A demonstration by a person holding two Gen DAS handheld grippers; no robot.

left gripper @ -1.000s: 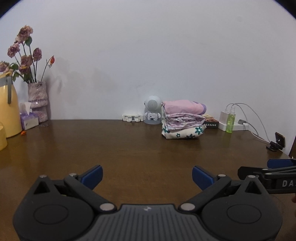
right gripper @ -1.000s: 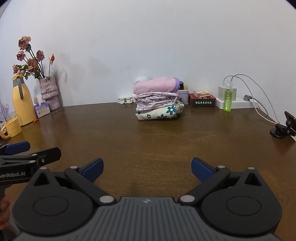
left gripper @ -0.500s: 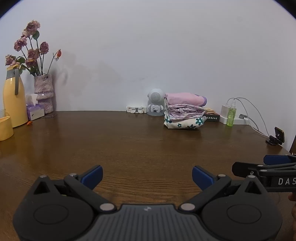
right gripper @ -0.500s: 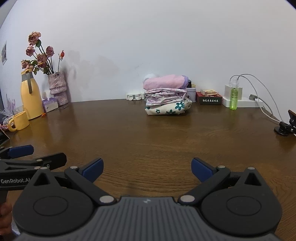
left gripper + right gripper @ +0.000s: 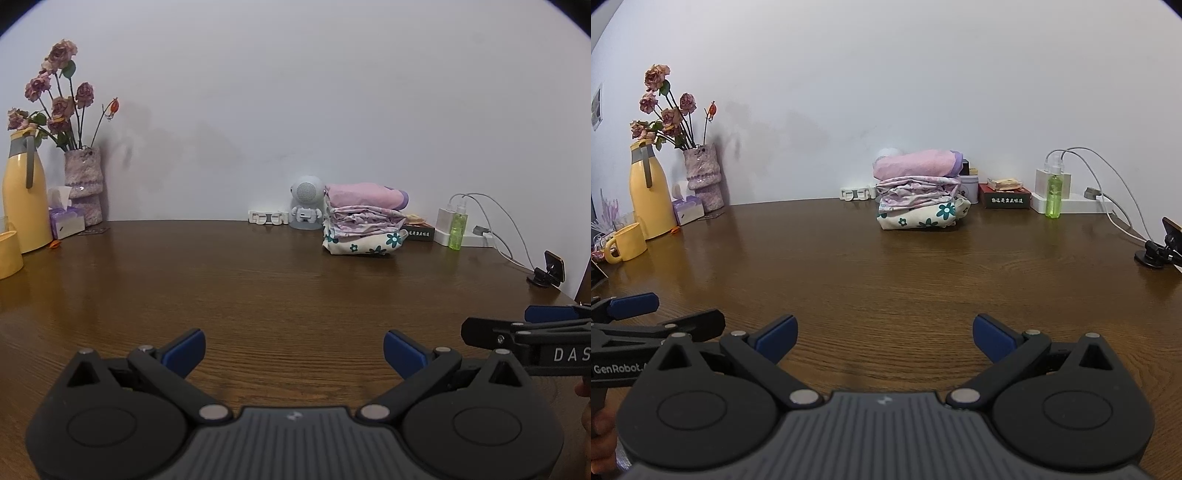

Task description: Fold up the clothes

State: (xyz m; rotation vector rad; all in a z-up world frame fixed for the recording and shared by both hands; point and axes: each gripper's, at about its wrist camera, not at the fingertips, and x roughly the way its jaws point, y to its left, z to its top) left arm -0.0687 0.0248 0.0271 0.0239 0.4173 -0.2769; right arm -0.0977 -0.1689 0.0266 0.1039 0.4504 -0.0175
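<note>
A stack of folded clothes rests at the back of the brown table: a pink piece on top, lilac print in the middle, white with teal flowers at the bottom. My left gripper hangs open over the near table, nothing between its blue fingertips. My right gripper is open too, empty, and far from the stack. In the left wrist view the right gripper pokes in at the right edge; in the right wrist view the left gripper shows at the left edge.
Against the wall stand a yellow jug, a vase of dried roses, a tissue box, a small robot figure, a green bottle, a white charger with cables and a phone holder. A yellow mug sits left.
Both grippers have pulled back from the stack and tilted upward, so the clothes look smaller and more wall shows. Both stay open and empty.
</note>
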